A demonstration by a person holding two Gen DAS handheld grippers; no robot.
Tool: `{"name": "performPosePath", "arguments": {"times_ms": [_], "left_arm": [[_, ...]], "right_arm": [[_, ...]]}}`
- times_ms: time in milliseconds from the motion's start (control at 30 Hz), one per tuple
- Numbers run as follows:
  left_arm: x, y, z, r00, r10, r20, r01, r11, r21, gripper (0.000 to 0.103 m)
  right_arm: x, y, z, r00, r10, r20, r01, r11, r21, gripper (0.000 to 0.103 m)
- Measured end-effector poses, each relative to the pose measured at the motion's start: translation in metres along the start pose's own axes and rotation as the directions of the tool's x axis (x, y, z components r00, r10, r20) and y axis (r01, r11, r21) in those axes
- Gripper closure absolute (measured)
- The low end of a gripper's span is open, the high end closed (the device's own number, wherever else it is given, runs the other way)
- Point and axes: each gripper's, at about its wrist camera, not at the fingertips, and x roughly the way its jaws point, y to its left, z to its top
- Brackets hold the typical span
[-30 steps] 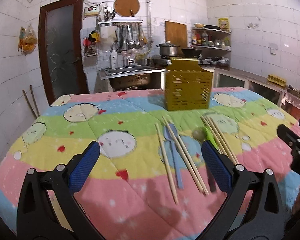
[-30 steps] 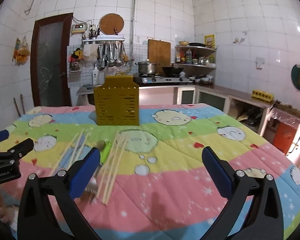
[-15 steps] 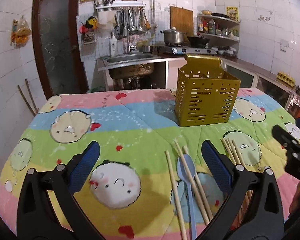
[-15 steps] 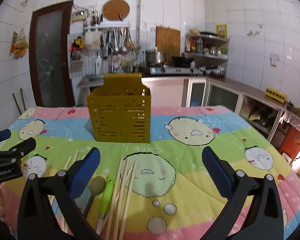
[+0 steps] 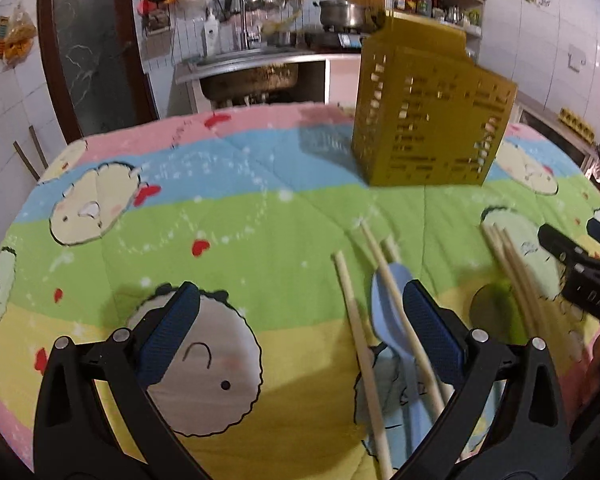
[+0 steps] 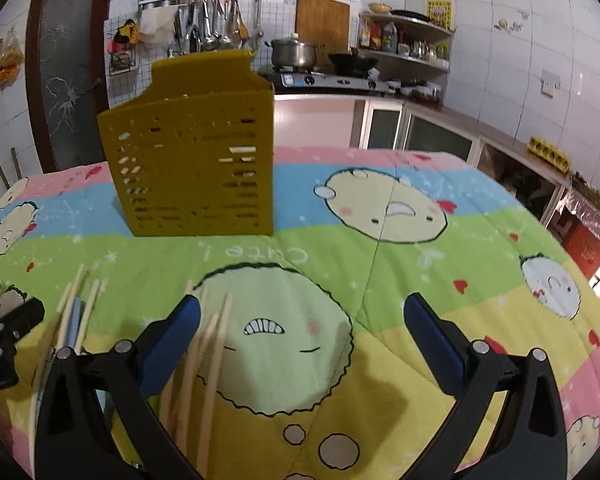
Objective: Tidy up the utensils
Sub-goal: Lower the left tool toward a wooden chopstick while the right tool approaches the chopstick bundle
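A yellow slotted utensil holder (image 5: pixel 428 120) stands upright on the cartoon-print cloth; it also shows in the right wrist view (image 6: pixel 196 160). Wooden chopsticks (image 5: pixel 360 344) and a light blue spoon (image 5: pixel 392 312) lie in front of it, by my left gripper's right finger. More chopsticks (image 5: pixel 516 276) and a green-handled spoon (image 5: pixel 488 308) lie further right. My left gripper (image 5: pixel 300 336) is open and empty, low over the cloth. My right gripper (image 6: pixel 300 336) is open and empty, its left finger over a bundle of chopsticks (image 6: pixel 208 356).
The cloth-covered table (image 6: pixel 420 280) stretches right and left. Behind it are a sink (image 5: pixel 252 76), a stove with a pot (image 6: pixel 296 52), shelves and a brown door (image 6: pixel 64 80). The right gripper's body shows at the left view's right edge (image 5: pixel 580 276).
Both grippers have moved forward and lower toward the utensils and the holder, which look larger and closer. Both stay open.
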Motion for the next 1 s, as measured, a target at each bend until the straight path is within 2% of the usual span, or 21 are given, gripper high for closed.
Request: {"name": "performPosePath", "arguments": {"times_ms": [433, 800, 1000], "left_arm": [[0.019, 0.005, -0.01, 0.995, -0.01, -0.097, 0.009, 1.0, -0.013, 0.005], [0.022, 0.005, -0.01, 0.994, -0.023, -0.109, 0.022, 1.0, -0.016, 0.005], [0.022, 0.006, -0.008, 0.993, -0.031, -0.111, 0.028, 0.999, -0.027, 0.01]], "right_arm": [[0.017, 0.006, -0.007, 0.994, -0.017, -0.106, 0.014, 1.0, -0.027, 0.004], [0.024, 0.006, -0.01, 0.989, -0.012, -0.148, 0.008, 1.0, -0.029, 0.004], [0.022, 0.001, -0.011, 0.989, -0.005, -0.15, 0.004, 1.0, -0.006, 0.004]]}}
